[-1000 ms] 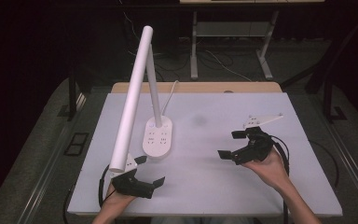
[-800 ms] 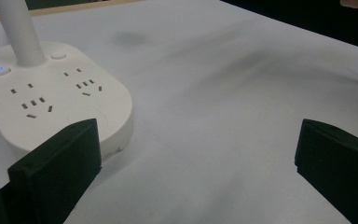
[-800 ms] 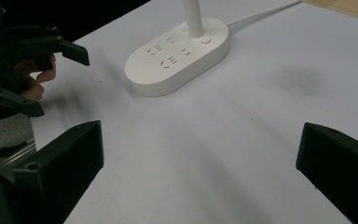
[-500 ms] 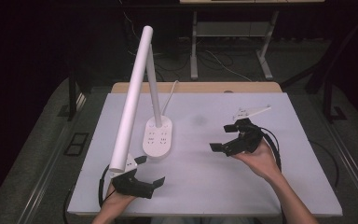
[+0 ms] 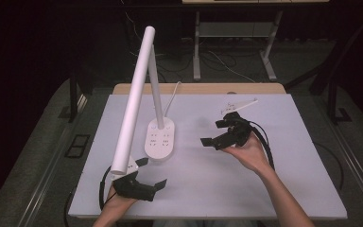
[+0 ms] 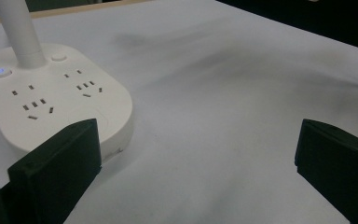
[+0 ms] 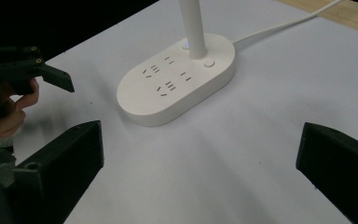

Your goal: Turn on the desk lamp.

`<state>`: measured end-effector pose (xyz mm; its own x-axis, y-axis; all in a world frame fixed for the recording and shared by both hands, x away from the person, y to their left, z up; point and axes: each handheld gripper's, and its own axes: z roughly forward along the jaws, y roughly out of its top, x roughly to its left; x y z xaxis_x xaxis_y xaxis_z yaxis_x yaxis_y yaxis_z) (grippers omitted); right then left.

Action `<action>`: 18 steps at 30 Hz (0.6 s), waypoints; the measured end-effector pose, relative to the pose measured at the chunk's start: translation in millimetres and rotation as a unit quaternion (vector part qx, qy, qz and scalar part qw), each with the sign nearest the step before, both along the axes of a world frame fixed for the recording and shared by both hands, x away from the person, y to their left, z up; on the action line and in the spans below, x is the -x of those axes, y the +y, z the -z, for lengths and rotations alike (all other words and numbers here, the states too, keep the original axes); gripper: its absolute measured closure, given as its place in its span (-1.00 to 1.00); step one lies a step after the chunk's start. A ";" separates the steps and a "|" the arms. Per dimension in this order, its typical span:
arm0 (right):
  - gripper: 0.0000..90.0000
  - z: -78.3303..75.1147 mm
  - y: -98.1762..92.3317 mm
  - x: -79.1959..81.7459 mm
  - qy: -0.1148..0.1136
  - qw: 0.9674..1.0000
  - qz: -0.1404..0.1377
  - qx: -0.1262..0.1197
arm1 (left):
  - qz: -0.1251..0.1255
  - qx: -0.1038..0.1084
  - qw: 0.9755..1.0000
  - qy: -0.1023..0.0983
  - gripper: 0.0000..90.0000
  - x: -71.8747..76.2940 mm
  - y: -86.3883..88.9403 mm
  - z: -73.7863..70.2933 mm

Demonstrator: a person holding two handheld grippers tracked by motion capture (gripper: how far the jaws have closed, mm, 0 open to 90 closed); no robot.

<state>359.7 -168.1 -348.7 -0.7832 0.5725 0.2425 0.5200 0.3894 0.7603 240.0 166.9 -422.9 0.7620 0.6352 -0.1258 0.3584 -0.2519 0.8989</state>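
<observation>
Between both open tongs [image 5: 218, 132], white lamp base [image 5: 160, 139], cable [image 5: 171, 100] behind.

Lamp head [image 5: 133, 101] hiding part of left gripper [image 5: 144, 177]; lamp stem [image 7: 193, 25] cut off at top edge; socket markings too small to tell

A white lamp [image 5: 146, 94] stands on a pale grey table [image 5: 283, 189], both tools' jaws black.

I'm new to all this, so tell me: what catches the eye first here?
A tall white lamp leans over the white table, its oval base dotted with sockets at left of centre. Two black grippers flank it, both open: the left gripper near the front edge, the right gripper raised beside the base.
</observation>
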 end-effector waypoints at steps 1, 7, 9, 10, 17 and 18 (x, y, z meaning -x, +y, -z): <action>-1.00 -0.1 1.5 -1.9 0.002 1.000 0.001 -0.001 | 0.000 0.000 1.000 0.000 -1.00 0.0 0.0 0.1; -1.00 1.8 7.2 -11.9 0.006 1.000 0.006 -0.003 | 0.000 0.001 1.000 0.000 -1.00 0.3 -0.2 -0.1; -1.00 3.1 7.8 -16.2 0.009 1.000 0.010 -0.005 | 0.002 -0.001 1.000 0.000 -1.00 0.3 -0.1 -0.2; -1.00 4.0 8.4 -19.4 0.013 1.000 0.015 -0.006 | 0.001 0.001 1.000 0.000 -1.00 0.4 -0.3 -0.1; -1.00 9.3 13.1 -32.5 0.023 0.999 0.028 -0.015 | 0.006 0.000 1.000 0.001 -1.00 1.4 -3.2 0.3; -1.00 10.5 14.3 -34.7 0.025 0.999 0.029 -0.015 | 0.006 0.001 1.000 0.001 -1.00 1.5 -3.4 0.4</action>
<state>394.4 -153.8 -359.3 -0.7354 0.6085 0.2980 0.5781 0.3341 0.7444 238.6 163.4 -423.3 0.7700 0.6252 -0.1275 0.3562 -0.2554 0.8988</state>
